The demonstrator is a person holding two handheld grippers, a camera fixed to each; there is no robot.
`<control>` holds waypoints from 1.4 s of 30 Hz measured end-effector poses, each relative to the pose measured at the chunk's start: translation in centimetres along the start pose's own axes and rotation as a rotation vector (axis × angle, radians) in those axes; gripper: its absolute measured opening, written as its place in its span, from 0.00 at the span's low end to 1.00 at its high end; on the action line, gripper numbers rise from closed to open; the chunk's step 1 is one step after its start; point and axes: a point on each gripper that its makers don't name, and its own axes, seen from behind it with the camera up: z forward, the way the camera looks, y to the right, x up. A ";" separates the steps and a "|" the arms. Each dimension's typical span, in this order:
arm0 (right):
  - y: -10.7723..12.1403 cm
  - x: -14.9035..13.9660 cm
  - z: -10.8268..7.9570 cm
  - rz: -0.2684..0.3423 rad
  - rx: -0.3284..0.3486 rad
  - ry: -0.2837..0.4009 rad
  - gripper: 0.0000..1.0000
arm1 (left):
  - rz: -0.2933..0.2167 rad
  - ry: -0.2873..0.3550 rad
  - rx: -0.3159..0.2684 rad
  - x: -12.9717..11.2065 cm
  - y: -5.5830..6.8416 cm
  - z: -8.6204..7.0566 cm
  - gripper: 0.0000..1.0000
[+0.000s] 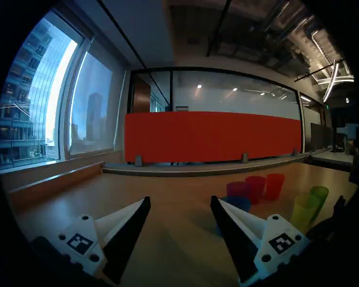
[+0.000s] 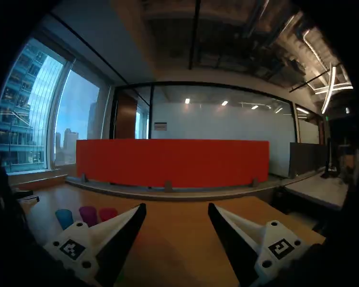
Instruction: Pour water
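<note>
Left gripper view looks across a wooden desk (image 1: 179, 248) to a long red partition (image 1: 213, 136) running crosswise along its far edge. The left gripper (image 1: 179, 198) hangs over the desk, fingers spread wide with nothing between them. In the right gripper view the right gripper (image 2: 176, 205) is likewise spread and empty. Ahead and right of the left gripper, a purple cup (image 1: 238, 188), red cup (image 1: 255, 185), orange cup (image 1: 274, 184), blue cup (image 1: 239, 204), yellow cup (image 1: 304, 210) and green cup (image 1: 319, 193) stand close together on the desk, all upright with long axes vertical and mouths up.
</note>
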 end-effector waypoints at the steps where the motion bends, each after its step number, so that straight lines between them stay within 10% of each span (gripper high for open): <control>1: 0.1 0.0 0.0 -0.004 0.001 0.003 1.00 | 0.000 0.000 0.000 0.0 0.0 0.0 0.93; 42: 1.0 -5.0 2.1 0.024 -0.004 0.045 1.00 | 0.001 -0.001 0.012 0.1 -0.3 0.0 0.93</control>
